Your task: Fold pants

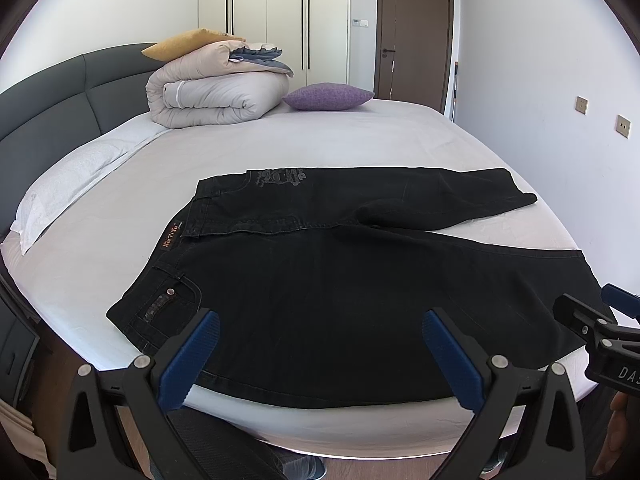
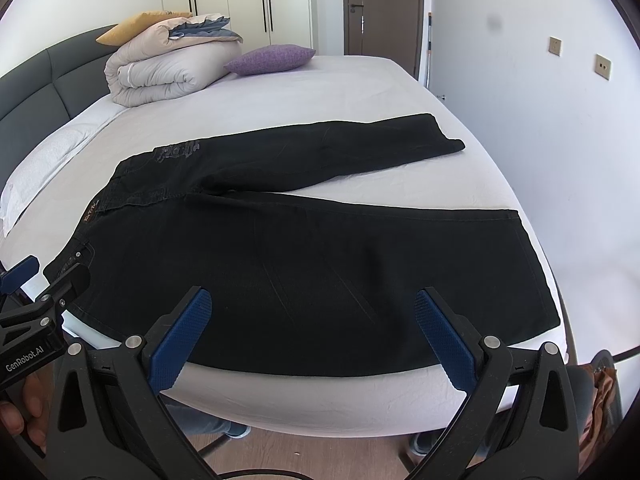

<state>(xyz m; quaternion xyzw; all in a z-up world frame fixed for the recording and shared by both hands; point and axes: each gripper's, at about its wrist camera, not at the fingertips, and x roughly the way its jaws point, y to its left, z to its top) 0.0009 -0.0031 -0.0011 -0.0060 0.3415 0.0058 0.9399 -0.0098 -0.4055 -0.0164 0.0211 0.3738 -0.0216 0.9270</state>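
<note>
Black jeans (image 1: 320,280) lie spread flat on the white bed (image 1: 280,148), waistband to the left, both legs running right and splayed apart. They also show in the right wrist view (image 2: 300,252). My left gripper (image 1: 320,340) is open and empty, hovering over the near leg close to the bed's front edge. My right gripper (image 2: 314,320) is open and empty, over the near leg further right. The right gripper shows at the right edge of the left wrist view (image 1: 600,320). The left gripper shows at the left edge of the right wrist view (image 2: 40,288).
A folded duvet (image 1: 216,92) with a yellow cushion (image 1: 184,42) and a purple cushion (image 1: 328,96) sit at the far side of the bed. A white pillow (image 1: 68,184) lies by the dark headboard (image 1: 60,108). Wardrobe and door stand behind. A wall runs on the right.
</note>
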